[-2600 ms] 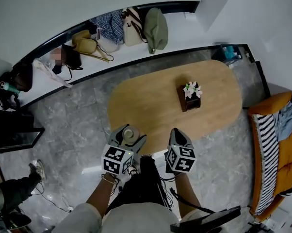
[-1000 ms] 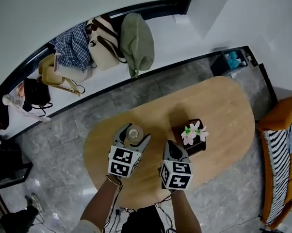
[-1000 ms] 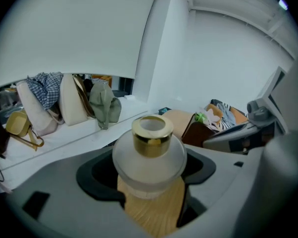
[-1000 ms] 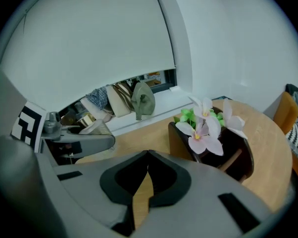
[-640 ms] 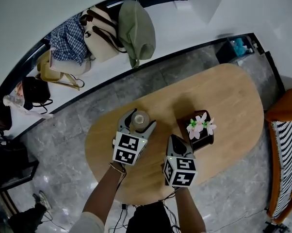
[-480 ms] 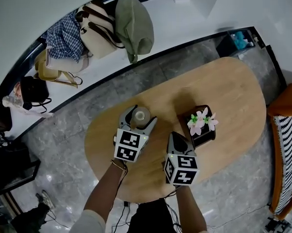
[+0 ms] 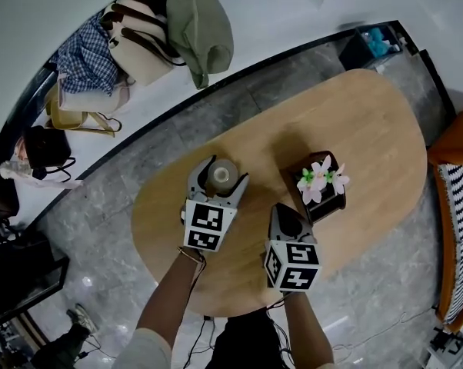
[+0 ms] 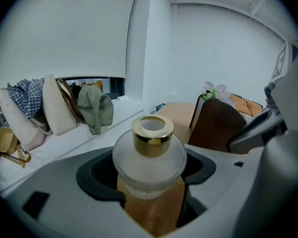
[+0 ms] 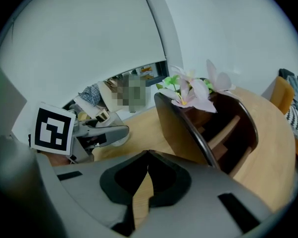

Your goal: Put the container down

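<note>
Both grippers have travelled from the near edge of the oval wooden table (image 7: 362, 129) to well over its top, and the flower box (image 7: 324, 198) that once sat far ahead now lies just beside them.

The left gripper (image 7: 221, 175) is clamped on a frosted glass bottle (image 7: 222, 173). Its curved jaws press the round body from both sides, and the gold collar (image 8: 152, 135) rises clear above them. In the left gripper view the bottle (image 8: 149, 162) fills the gap between the jaws, with wood grain showing directly beneath it. Whether its base touches the wood cannot be told. The bottle sits left of the flower box and apart from it, at about the same depth on the tabletop.

The right gripper (image 7: 281, 208) has its jaws pressed together with nothing between them (image 9: 148, 155). It hangs just on the near-left side of the flower box (image 9: 208, 128), whose dark curved wall fills that view under the pink and white flowers (image 9: 193, 90).

Far beyond the flower box, past the table, bags (image 7: 193, 21) lie on a white ledge.
</note>
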